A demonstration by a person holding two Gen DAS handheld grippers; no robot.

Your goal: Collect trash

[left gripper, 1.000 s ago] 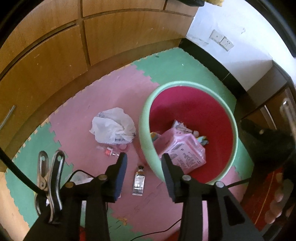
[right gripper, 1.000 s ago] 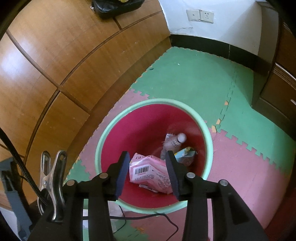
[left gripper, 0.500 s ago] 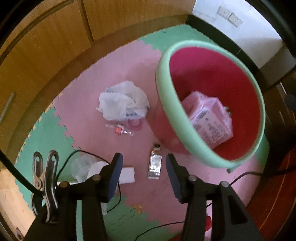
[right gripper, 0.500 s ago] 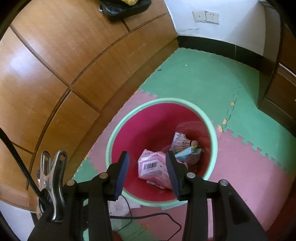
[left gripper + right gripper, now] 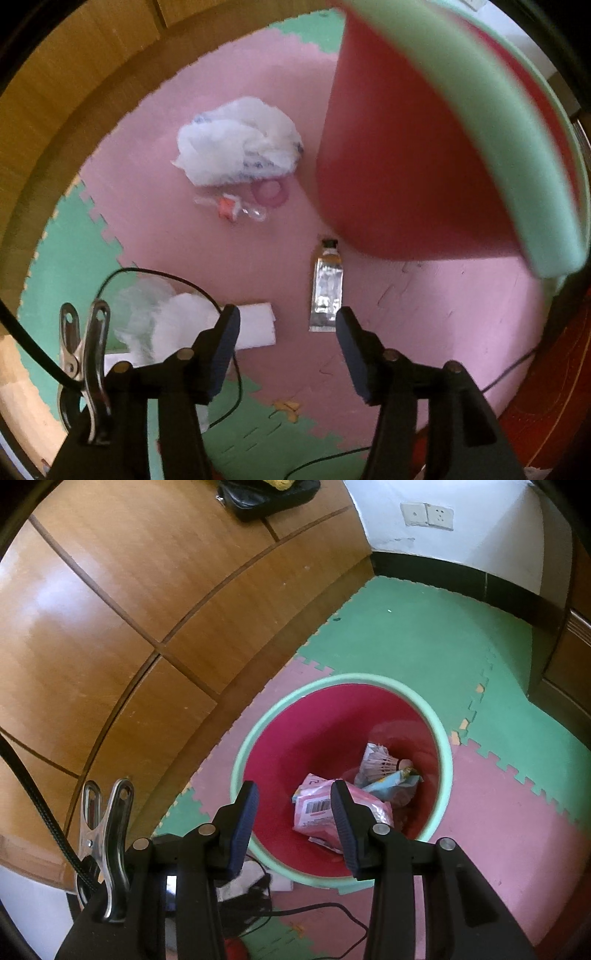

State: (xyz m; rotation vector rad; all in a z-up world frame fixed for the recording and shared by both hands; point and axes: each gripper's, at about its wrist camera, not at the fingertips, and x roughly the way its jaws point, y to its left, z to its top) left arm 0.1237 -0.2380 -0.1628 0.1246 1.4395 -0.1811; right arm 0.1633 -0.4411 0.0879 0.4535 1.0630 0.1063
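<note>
My left gripper [image 5: 287, 325] points down at the foam floor, its jaws opening with nothing between them. A flattened silver tube [image 5: 327, 286] lies just ahead of its right finger, beside the red bin [image 5: 399, 155] with a green rim. A folded white tissue [image 5: 255, 325] lies by the left finger. Farther off lie a crumpled white bag [image 5: 240, 147], a small clear bottle with an orange cap [image 5: 231, 206] and a pink ring [image 5: 269, 192]. My right gripper [image 5: 293, 805] hovers open and empty over the bin [image 5: 258, 734], which holds a pink packet [image 5: 314, 808] and wrappers.
Wooden cabinet fronts [image 5: 122, 602] curve along the left. A thin black cable [image 5: 177, 280] loops over crumpled clear plastic [image 5: 147, 314] near the left gripper. Crumbs [image 5: 288, 406] lie on the green mat. A dark cabinet [image 5: 569, 657] stands at the right, a black bag [image 5: 266, 494] on top.
The left gripper has dropped toward the floor and its jaws have spread; the tube and tissue now lie close ahead, the bin looming at upper right. The right gripper has barely moved.
</note>
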